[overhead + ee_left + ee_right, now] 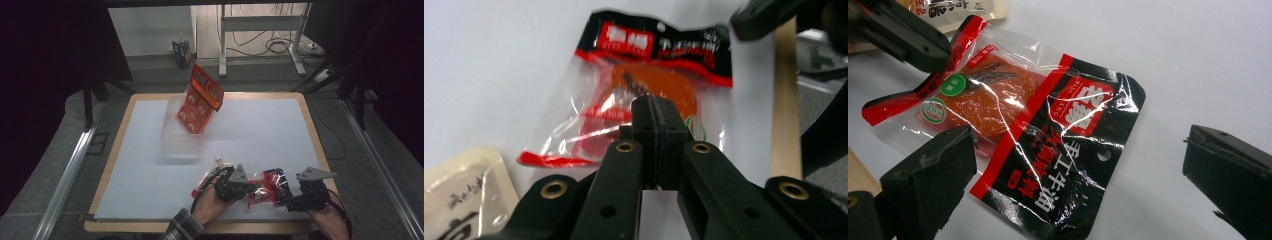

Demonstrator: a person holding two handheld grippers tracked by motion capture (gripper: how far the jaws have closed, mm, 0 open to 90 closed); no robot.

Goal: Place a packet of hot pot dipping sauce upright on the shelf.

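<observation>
Near the desk's (150,140) front edge, your left gripper (655,117) is pinched on the snack packet (1013,135); your right gripper's (1078,165) jaws gape around it.

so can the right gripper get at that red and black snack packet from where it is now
Probably yes. The right gripper stands open with the red and black snack packet lying flat on the table between its jaws, nothing over it. The left gripper, jaws shut, sits at the packet's far end and may crowd it.

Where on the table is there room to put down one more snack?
The right half of the table, beside the clear box, is bare, as is the near left corner. It is crowded by the red snack packet between both grippers.
</observation>
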